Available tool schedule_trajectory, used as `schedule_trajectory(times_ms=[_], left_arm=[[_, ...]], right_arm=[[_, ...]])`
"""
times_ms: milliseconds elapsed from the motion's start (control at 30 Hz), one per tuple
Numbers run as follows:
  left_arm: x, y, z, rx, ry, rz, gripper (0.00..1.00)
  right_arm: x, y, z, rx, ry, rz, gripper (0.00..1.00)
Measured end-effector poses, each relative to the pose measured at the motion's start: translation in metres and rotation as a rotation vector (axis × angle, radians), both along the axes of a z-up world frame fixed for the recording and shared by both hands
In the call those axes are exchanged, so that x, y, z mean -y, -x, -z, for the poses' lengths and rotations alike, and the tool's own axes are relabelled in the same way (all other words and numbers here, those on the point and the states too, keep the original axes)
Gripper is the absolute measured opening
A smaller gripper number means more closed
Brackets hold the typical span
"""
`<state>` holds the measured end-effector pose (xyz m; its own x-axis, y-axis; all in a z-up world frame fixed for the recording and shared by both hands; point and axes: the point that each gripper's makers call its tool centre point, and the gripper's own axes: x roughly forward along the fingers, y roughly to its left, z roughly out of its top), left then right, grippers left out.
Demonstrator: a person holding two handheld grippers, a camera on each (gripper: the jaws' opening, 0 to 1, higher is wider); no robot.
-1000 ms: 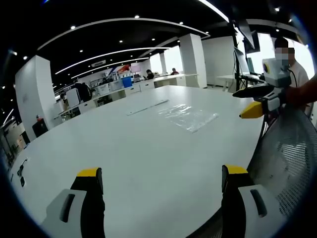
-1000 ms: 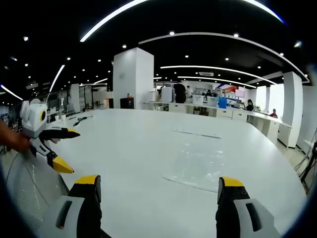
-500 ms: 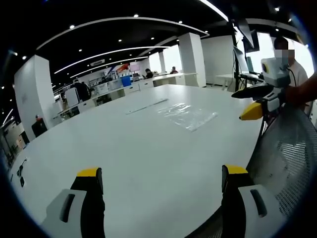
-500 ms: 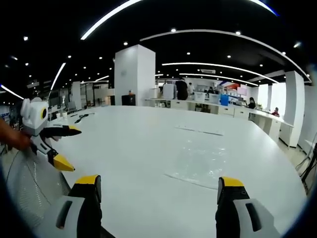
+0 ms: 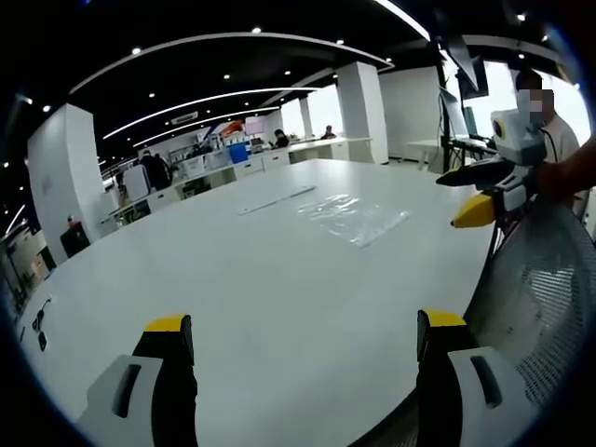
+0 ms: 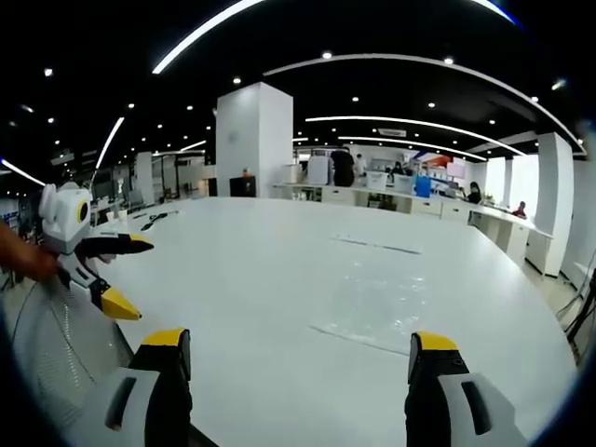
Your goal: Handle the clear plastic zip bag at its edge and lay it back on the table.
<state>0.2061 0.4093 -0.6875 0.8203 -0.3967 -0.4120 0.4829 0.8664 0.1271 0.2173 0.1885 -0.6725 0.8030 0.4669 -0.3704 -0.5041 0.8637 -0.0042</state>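
Note:
The clear plastic zip bag (image 5: 354, 219) lies flat on the white table (image 5: 242, 279), far ahead of my left gripper (image 5: 303, 340), whose yellow-tipped jaws stand wide apart with nothing between them. In the right gripper view the bag (image 6: 382, 303) rests just beyond my right gripper (image 6: 296, 349), also open and holding nothing. The right gripper (image 5: 484, 191) appears at the right of the left gripper view, hovering at the table's edge. At the left of the right gripper view the left gripper (image 6: 93, 270) hangs past the table's rim.
A thin clear strip (image 5: 277, 199) lies on the table beyond the bag. A mesh chair back (image 5: 540, 298) stands by the table's edge. A person (image 5: 549, 121) holds the grippers. Desks, white pillars (image 6: 250, 144) and other people are far behind.
The right gripper view has edged slightly forward toward the bag. The bag and the left gripper have stayed put.

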Motion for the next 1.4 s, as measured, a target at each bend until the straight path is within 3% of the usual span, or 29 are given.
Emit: schedule_trajectory(times_ms=[433, 833, 1067, 1400], left_arm=[[0.004, 0.002, -0.003, -0.002, -0.011, 0.006, 0.99], [0.008, 0.006, 0.004, -0.047, -0.044, 0.039, 0.99], [0.012, 0.008, 0.005, -0.063, -0.072, 0.075, 0.99], [0.021, 0.004, 0.002, -0.1, -0.058, 0.102, 0.99]], right_arm=[[0.002, 0.0, 0.002, -0.014, 0.005, 0.005, 0.96], [0.003, -0.001, 0.005, -0.049, 0.002, -0.012, 0.94], [0.009, -0.003, 0.012, -0.086, 0.04, -0.033, 0.93], [0.018, -0.012, 0.021, -0.124, 0.089, -0.075, 0.89]])
